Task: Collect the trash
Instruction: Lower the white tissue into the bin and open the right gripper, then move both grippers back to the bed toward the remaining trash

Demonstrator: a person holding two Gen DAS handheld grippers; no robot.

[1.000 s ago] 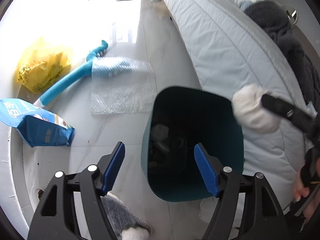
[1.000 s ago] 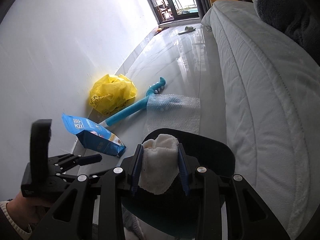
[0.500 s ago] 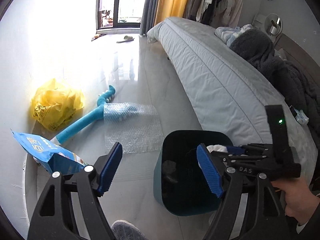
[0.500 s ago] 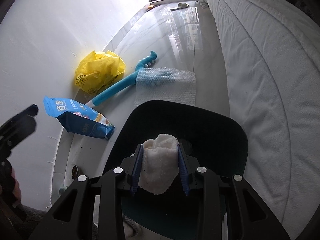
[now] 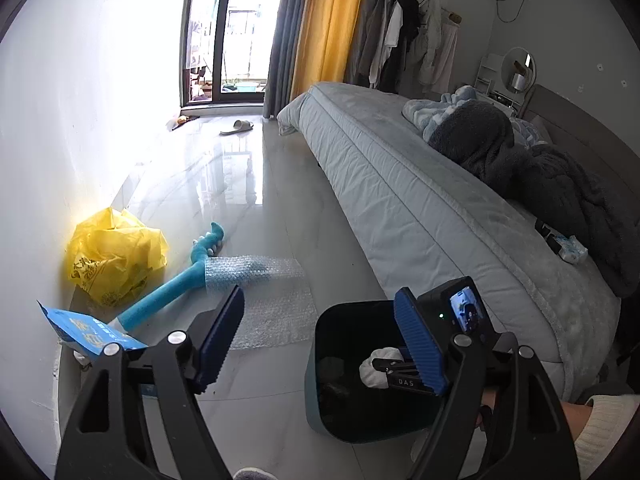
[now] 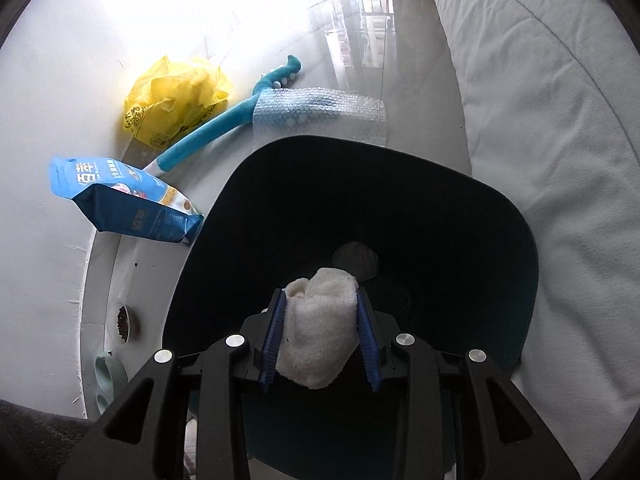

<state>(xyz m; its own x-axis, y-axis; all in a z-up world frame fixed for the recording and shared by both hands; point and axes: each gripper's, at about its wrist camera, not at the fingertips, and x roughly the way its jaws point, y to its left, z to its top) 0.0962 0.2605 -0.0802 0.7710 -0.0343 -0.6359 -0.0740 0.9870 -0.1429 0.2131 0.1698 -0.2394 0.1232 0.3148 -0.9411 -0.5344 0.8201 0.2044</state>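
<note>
Dark teal, the trash bin [image 6: 520, 264] now fills the right wrist view, where a second ago only its rim showed under the gripper. Beyond it the bubble wrap [image 5: 260, 292], yellow plastic bag [image 5: 116, 256] and blue snack packet [image 6: 124, 204] lie uncollected on the floor. The right gripper [image 6: 320, 338] pinches the white cloth wad [image 6: 320, 332] inside the bin's mouth, its jaws just beginning to ease, so release looks imminent; the left gripper [image 5: 316, 340] hangs wide and empty.

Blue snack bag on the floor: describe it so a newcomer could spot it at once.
Start at the white wall opposite the bed. Along its base, the blue snack bag lies beside the dark bin, nearer than the crumpled yellow plastic bag. Unlike the teal stick, it is a printed foil pouch.
</note>
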